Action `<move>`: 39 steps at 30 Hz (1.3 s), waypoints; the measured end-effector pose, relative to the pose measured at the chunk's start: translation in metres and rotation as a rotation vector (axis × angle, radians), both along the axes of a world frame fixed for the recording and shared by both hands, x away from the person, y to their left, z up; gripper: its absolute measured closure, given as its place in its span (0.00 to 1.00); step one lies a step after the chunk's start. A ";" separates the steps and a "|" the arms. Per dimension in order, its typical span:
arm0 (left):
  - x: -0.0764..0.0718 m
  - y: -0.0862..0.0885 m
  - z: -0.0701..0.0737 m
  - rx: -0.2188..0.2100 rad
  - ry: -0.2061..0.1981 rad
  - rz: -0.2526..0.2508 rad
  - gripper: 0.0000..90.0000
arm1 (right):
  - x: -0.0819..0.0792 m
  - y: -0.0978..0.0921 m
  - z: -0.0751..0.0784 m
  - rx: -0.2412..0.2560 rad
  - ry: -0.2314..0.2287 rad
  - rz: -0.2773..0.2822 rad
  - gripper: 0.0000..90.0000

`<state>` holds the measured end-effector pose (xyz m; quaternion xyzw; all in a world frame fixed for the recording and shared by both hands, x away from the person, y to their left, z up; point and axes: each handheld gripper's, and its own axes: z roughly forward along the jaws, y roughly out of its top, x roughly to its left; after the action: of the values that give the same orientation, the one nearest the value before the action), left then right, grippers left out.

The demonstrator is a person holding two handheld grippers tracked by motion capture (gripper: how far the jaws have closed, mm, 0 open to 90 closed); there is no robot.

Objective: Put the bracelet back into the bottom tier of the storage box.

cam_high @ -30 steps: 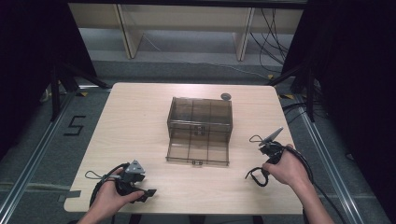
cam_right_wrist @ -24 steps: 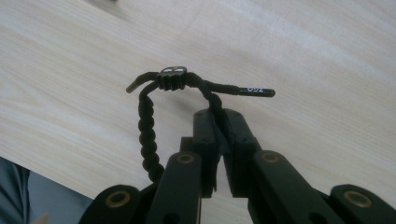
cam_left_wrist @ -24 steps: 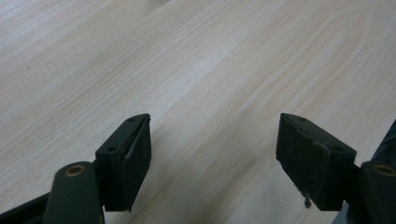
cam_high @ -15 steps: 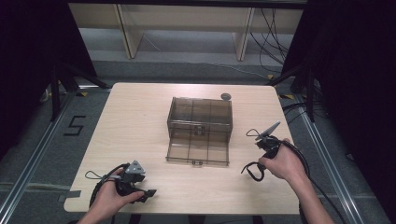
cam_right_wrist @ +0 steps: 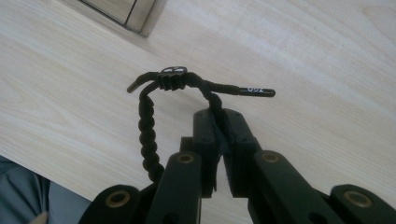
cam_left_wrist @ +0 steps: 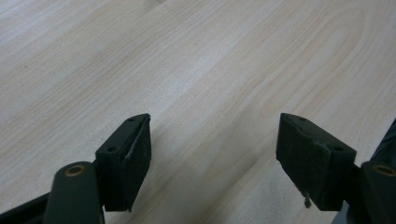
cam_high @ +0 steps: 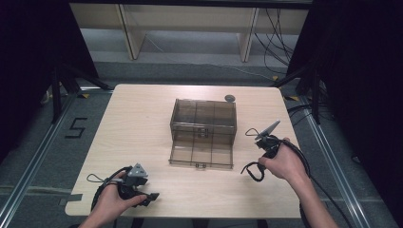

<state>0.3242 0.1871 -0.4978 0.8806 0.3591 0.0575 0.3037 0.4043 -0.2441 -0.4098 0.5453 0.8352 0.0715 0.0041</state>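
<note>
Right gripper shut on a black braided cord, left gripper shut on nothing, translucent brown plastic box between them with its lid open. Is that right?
Not quite: the left gripper is open, its jaws spread wide over bare light wooden table, as the left gripper view shows. The right gripper does pinch the black braided cord.

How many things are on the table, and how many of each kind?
See-through brown box with its lid open: 1
Black braided cord, pinched in the right gripper: 1
Small dark round thing behind the box: 1
Grippers, counting the left gripper with its jaws apart: 2
Total: 5
</note>
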 end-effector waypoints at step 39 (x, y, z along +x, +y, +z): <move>0.000 -0.001 -0.001 -0.004 0.005 -0.001 0.30 | 0.019 0.022 0.011 0.002 -0.009 0.036 0.94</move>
<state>0.3237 0.1857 -0.4983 0.8802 0.3596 0.0545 0.3048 0.4232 -0.2217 -0.3989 0.5298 0.8448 0.0749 0.0059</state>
